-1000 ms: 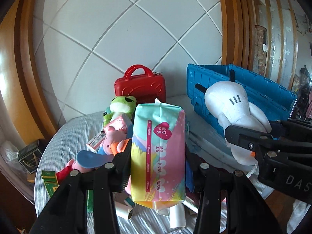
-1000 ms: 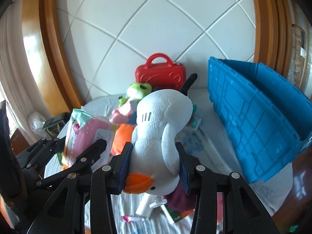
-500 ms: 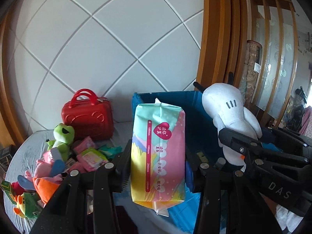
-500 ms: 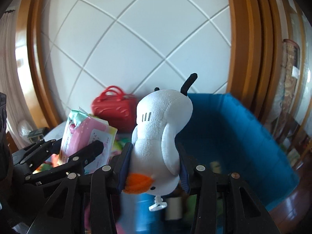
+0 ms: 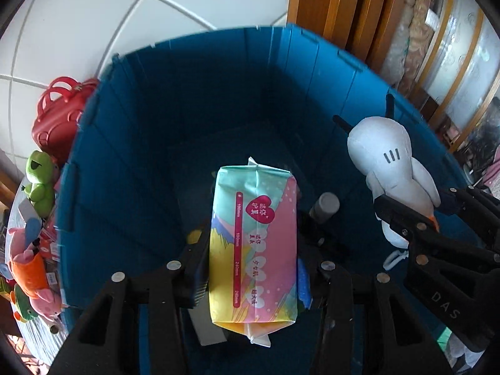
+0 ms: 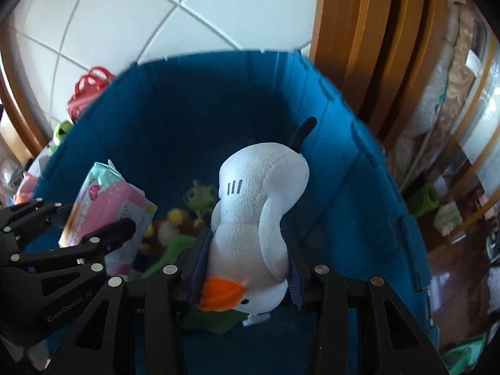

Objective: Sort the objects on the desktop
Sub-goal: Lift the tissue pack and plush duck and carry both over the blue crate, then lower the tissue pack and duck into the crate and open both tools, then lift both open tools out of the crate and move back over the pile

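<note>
My left gripper (image 5: 253,256) is shut on a pink and mint tissue pack (image 5: 254,243) and holds it over the open blue crate (image 5: 193,93). My right gripper (image 6: 248,259) is shut on a white plush bird (image 6: 259,206) with an orange beak, also above the crate (image 6: 200,103). The bird shows at the right of the left wrist view (image 5: 390,175), and the pack at the left of the right wrist view (image 6: 109,206). Small plush toys (image 6: 187,212) and a grey cylinder (image 5: 325,207) lie on the crate's floor.
Left of the crate on the table are a red toy suitcase (image 5: 59,115), a green frog plush (image 5: 40,181) and pink and orange plush toys (image 5: 31,275). Wooden door frames (image 6: 368,47) stand behind on the right.
Both grippers have swung right from the pile of toys and now hang over the inside of the blue crate, each holding its object as before.
</note>
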